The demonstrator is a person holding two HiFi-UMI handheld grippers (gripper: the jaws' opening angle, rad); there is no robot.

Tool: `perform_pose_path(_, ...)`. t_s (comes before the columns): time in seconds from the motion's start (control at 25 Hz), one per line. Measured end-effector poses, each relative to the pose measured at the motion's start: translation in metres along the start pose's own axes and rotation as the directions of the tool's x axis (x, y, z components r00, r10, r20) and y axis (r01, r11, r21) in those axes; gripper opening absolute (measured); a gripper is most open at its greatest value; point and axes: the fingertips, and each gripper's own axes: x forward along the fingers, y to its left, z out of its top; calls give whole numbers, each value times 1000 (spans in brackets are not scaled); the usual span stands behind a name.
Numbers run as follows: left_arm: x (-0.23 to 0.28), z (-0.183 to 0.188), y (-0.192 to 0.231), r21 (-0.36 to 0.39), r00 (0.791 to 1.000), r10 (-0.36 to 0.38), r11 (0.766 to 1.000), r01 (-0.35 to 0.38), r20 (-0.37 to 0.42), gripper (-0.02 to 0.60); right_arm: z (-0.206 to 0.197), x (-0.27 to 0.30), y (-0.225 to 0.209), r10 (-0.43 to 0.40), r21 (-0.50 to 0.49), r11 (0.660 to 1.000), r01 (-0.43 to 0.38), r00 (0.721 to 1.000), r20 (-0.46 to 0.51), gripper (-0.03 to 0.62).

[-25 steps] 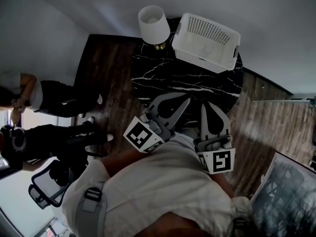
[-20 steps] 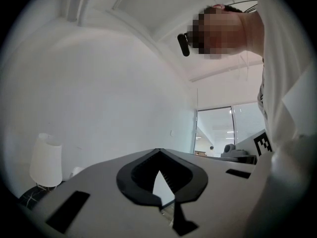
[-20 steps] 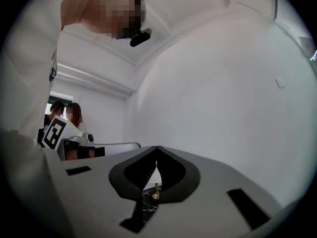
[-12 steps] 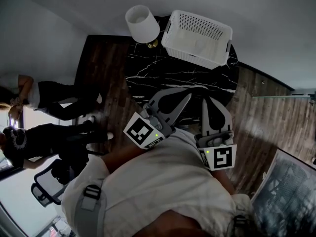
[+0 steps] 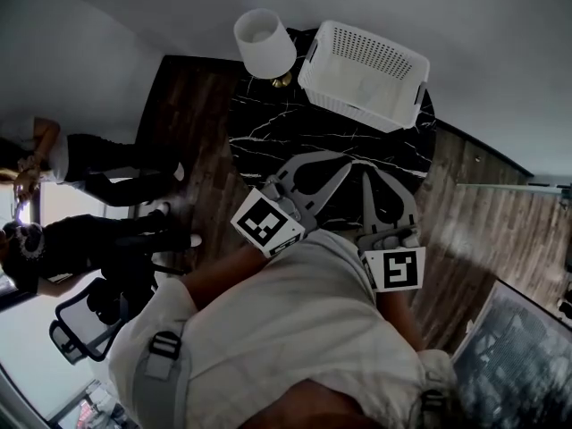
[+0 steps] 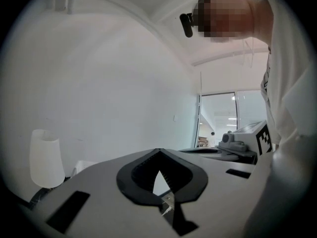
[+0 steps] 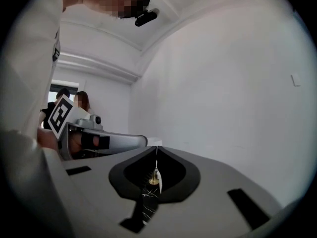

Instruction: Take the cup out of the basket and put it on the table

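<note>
A white slotted basket [image 5: 365, 61] stands at the far right of the round black marble table [image 5: 295, 137]. Something pale lies inside it, but I cannot make out the cup. My left gripper [image 5: 347, 157] and right gripper [image 5: 368, 170] hover side by side over the table's near edge, well short of the basket. In the left gripper view the left gripper [image 6: 158, 150] has its tips together with nothing between them. The right gripper [image 7: 156, 148] is likewise shut and empty in its own view.
A white-shaded lamp [image 5: 264, 41] with a brass foot stands left of the basket, and shows too as the lamp [image 6: 45, 158] at the left. People [image 5: 98, 164] and an office chair [image 5: 85, 315] are on the wooden floor to the left.
Both grippers have edged slightly up the picture toward the table. The head view has shifted a little. Both stay shut.
</note>
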Motion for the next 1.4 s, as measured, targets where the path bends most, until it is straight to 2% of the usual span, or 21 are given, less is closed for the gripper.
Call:
perform_pose_path(0.08,5,-9,8,13,1000,12,1000,-12,-28,6,-6,7,-4,0,-13,1000,0,1000,-17,10)
perform_pose_path(0.4,24,-38,41,-20,993,16,1000,-18,-116,6,-34,40,-22,11,-107,994,-24,993,-117,11)
perform_pose_path(0.64,34,-61,75,-45,983,24,998,-33,-183,6,-66,73,-34,30,-138,988,-65,969,-244,31)
perform_pose_path(0.84,51,-82,108,-50,969,32,998,-46,-243,6,-90,106,-56,33,-206,973,-107,942,-333,38)
perform_pose_path(1.04,75,-99,139,-49,956,33,998,-50,-292,6,-119,138,-82,36,-262,950,-169,894,-447,57)
perform_pose_path(1.24,103,-124,162,-64,925,-3,998,-23,-379,6,-156,166,-107,36,-278,933,-229,826,-562,57)
perform_pose_path(1.4,121,-139,176,-65,907,-18,998,-11,-421,6,-182,188,-128,30,-291,919,-265,785,-619,55)
